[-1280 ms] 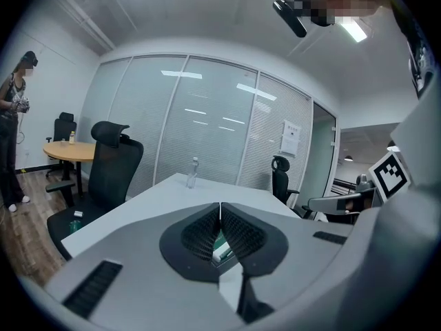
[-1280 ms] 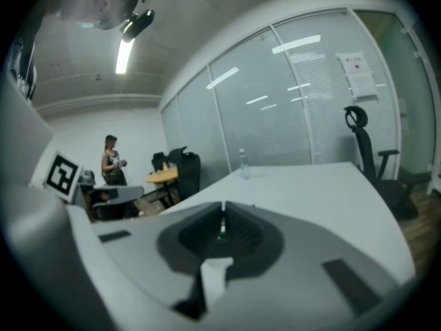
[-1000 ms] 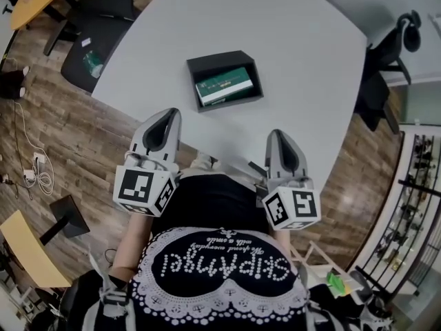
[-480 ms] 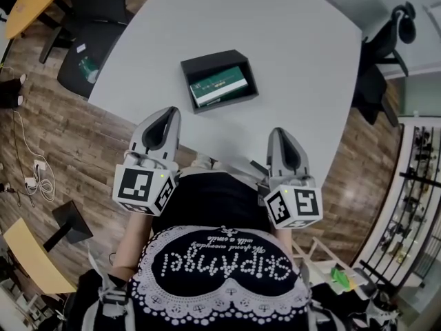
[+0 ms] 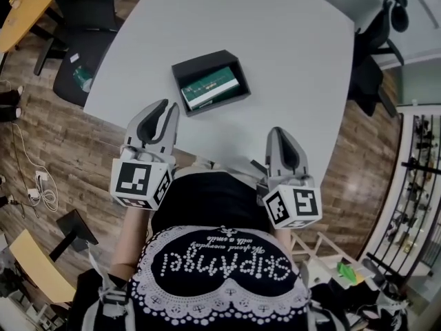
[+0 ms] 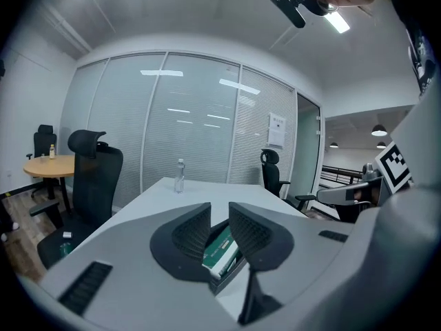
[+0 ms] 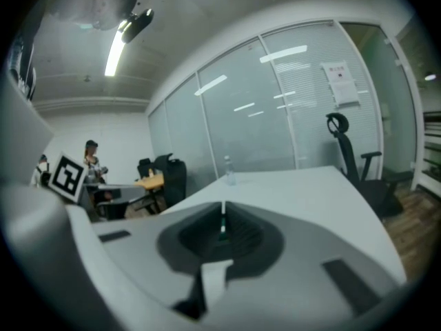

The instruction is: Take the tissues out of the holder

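A big pale grey table [image 5: 289, 54] was seen from above, and it took up most of the room. A black chair [image 5: 83, 43] was parked at its left side, on the wooden floor [image 5: 62, 150].

The left tongs [image 5: 165, 106] were held over the near edge of the table, and they were pointed toward the holder. Their jaws had just been opened a little, so a small gap was left between them. Nothing was held in that gap. In the left gripper view the tissues could be seen through the gap of the left tongs [image 6: 220, 211], but they lay farther off and were not touched.

The right tongs [image 5: 279, 132] were held at the near edge too, well apart from the holder. Their jaws were pressed together, and nothing was held in them [image 7: 222, 211].

The holder [image 5: 180, 69] was a black box with an open top. It was set flat on the table, near the left tongs.

The tissues [image 5: 210, 87] were a flat green pack with a white edge. They were lying inside the holder, toward its near side.

A small clear bottle [image 6: 179, 175] was stood upright at the far end of the table.
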Demonstrator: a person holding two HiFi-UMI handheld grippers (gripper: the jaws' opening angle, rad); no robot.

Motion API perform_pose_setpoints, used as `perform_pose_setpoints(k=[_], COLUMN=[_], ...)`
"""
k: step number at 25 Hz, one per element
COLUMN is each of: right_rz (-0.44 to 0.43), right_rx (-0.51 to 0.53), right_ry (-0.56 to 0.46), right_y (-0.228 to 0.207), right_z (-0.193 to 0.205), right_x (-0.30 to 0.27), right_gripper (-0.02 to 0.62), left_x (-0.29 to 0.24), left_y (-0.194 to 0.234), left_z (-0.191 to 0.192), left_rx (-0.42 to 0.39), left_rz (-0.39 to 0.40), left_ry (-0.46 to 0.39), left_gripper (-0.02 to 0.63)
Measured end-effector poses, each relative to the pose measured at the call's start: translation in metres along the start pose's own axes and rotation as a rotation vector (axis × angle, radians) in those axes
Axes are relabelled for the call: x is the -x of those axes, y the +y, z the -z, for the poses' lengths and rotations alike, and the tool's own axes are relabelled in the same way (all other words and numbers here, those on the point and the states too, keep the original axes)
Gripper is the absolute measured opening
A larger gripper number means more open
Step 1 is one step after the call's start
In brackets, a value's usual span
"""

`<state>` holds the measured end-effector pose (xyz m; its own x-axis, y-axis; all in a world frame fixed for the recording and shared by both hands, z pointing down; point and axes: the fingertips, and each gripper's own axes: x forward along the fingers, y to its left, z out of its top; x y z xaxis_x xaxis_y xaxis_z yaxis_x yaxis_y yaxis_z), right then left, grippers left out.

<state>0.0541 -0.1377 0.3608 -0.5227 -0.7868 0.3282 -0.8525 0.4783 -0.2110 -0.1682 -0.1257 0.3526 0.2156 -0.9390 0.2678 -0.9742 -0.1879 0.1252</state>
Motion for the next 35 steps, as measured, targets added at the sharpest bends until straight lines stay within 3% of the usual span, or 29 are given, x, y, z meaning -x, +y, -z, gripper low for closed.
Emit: perform_pose_setpoints(k=[2,5,14,24,35], right_rz=[0.017,0.045,0.122,0.196,0.226], right_rx=[-0.008,-0.02,-0.049,-0.089,-0.118], right_ry=[-0.007,-0.014,-0.038,-0.043,-0.039], right_y=[-0.005,-0.012,-0.032,-0.051,-0.061], right_z=[-0.001,0.0,-0.001,0.003,0.007], right_x=[0.002,0.007,0.017,0.027,0.029], right_gripper=[0.035,0.035,0.035,0.037,0.037], left_x=[-0.007,-0.019,-0.061,-0.103,-0.138], left_y=[-0.002,-0.006,-0.023,-0.033,-0.046], left_z=[-0.008,-0.016,0.006,0.049,0.084], left_rx=[-0.028,-0.074,-0.142,-0.228,-0.258], left_rz=[0.019,0.055,0.169,0.248,0.311], left_ry=[-0.011,-0.007,0.14,0.331,0.439], left_gripper=[0.14,0.177,0.284,0.33,0.344])
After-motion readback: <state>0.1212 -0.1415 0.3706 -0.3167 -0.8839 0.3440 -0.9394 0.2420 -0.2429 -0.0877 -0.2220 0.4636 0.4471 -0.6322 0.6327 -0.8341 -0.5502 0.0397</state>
